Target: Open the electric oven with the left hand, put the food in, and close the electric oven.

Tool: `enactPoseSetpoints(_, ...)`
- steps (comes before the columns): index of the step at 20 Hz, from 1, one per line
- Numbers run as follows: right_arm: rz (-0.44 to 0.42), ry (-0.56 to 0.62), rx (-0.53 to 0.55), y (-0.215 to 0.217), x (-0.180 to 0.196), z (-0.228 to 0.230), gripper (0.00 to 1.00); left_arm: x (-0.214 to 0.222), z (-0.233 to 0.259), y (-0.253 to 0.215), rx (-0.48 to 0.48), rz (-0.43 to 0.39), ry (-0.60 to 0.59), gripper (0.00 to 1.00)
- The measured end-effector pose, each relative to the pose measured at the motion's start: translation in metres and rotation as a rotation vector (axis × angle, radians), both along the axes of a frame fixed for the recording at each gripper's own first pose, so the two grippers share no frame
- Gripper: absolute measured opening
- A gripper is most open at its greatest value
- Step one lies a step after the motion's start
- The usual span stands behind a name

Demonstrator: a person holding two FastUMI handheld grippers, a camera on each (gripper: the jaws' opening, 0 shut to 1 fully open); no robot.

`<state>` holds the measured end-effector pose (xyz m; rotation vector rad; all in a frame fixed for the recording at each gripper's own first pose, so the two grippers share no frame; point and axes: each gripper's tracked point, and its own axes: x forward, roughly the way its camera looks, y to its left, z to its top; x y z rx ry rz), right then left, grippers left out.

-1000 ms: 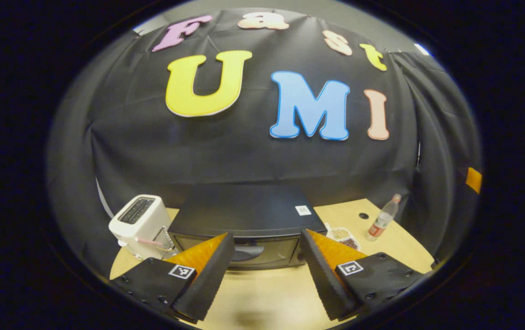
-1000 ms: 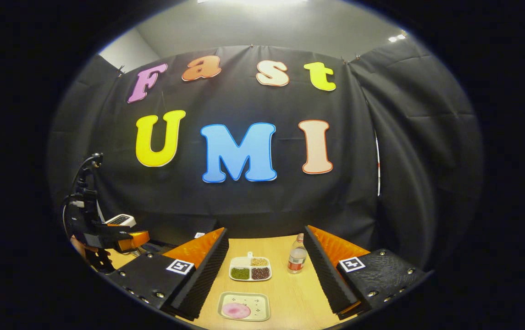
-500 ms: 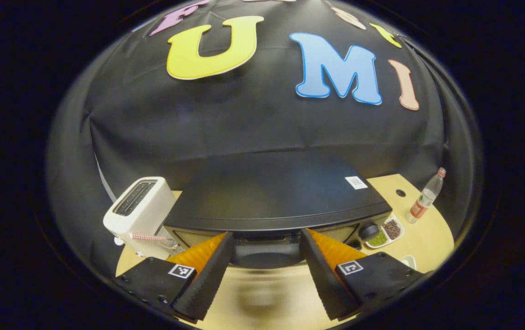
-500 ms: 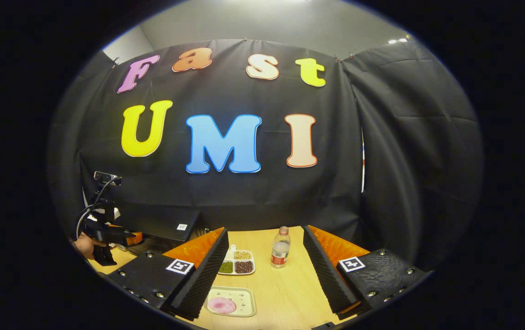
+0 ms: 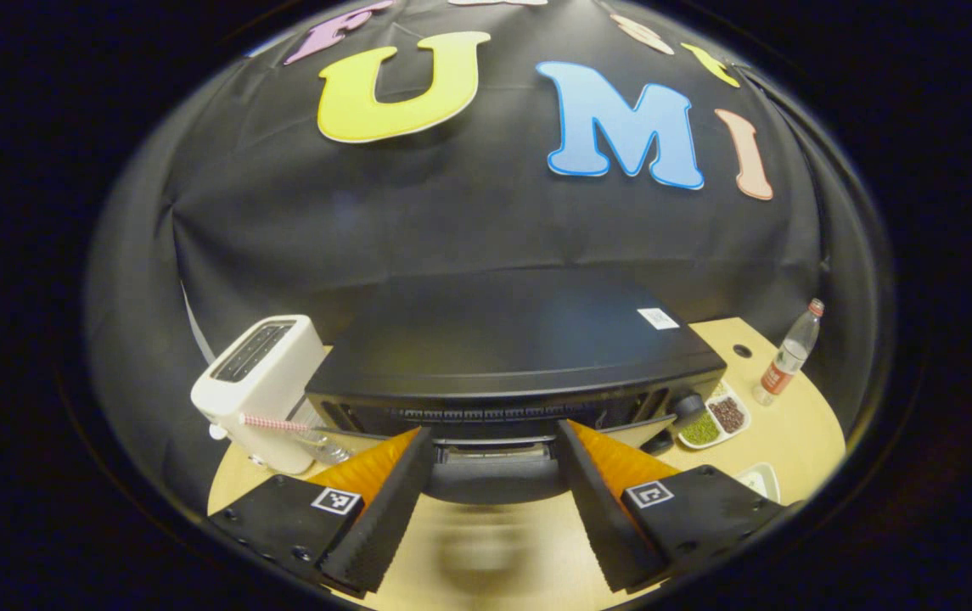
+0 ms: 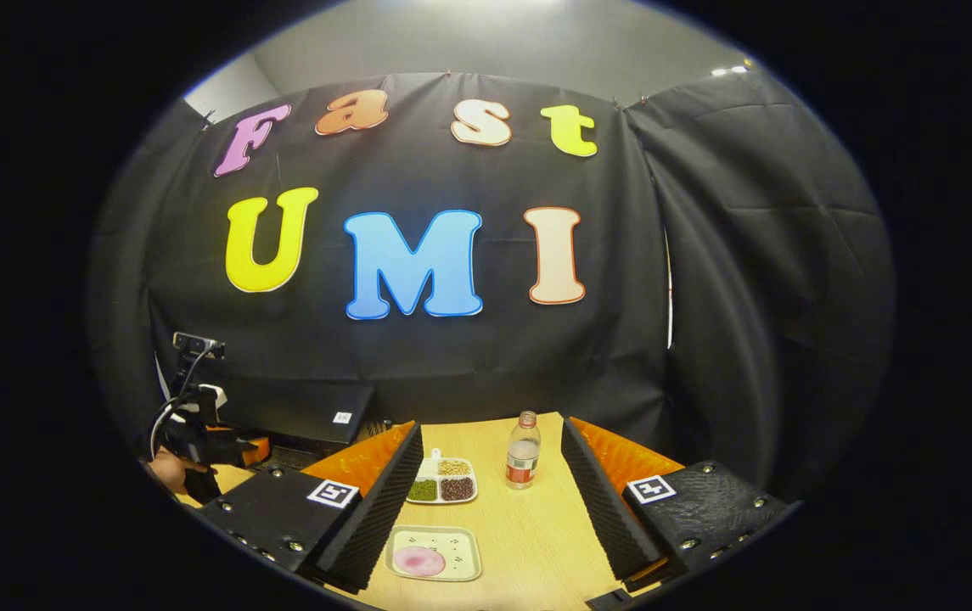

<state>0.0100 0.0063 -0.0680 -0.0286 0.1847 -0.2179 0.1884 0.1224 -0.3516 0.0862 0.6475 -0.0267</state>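
Standing at the bench's (image 5: 791,428) back, the electric oven (image 5: 511,356) is faced by the left tool (image 5: 492,492), fingers apart astride its handle. Right tool (image 6: 486,526), likewise parted, is held above the food plate (image 6: 435,553), right of the oven.

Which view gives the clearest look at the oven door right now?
The left gripper view: the oven door sits straight ahead between that gripper's fingers, tipped partly open below the oven. The right gripper view catches the oven far off at the left edge, its front largely hidden.
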Motion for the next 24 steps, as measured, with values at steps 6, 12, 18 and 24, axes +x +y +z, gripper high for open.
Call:
enactPoseSetpoints(6, 0.034, 0.004, 0.008, 0.017, 0.0, -0.002, 0.99, -0.049, -0.023, 0.001, -0.012, -0.015, 0.052, 0.98)
enactPoseSetpoints(12, 0.046, 0.024, -0.004, 0.031, -0.004, -0.008, 0.99, -0.079, -0.048, 0.003, -0.003, -0.047, 0.101, 1.0)
enactPoseSetpoints(18, 0.036, 0.081, 0.004, 0.041, -0.012, -0.029, 0.99, -0.107, -0.078, 0.003, -0.043, -0.082, 0.173, 0.98)
enactPoseSetpoints(24, 0.049, 0.169, 0.057, 0.052, -0.012, -0.057, 0.99, -0.105, -0.031, -0.001, -0.088, -0.13, 0.061, 1.0)
